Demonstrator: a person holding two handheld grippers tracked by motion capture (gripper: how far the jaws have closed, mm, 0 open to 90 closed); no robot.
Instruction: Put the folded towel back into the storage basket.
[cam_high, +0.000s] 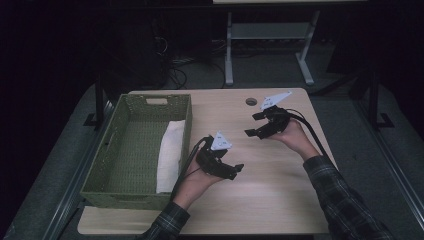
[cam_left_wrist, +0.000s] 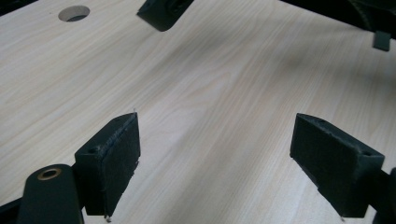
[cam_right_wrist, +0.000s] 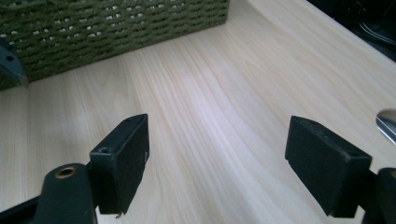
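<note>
Towel (cam_high: 170, 155) sits folded along the right wall of the green basket (cam_high: 100, 165), looks soft, light and floppy, so I'd pinch a folded edge. Left gripper (cam_high: 235, 171) and right gripper (cam_high: 254, 125) hover over the desk (cam_high: 270, 200), fingers apart, holding nothing.

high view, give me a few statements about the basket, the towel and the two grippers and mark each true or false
1. The folded white towel lies inside the green woven basket, along its right wall. True.
2. The left gripper is shut on the towel. False: its jaws stand wide apart over bare table and hold nothing.
3. The right gripper is open. True.
4. The basket sits on the right half of the table. False: it sits at the left side.
5. The round hole in the table lies near the far edge. True.
</note>
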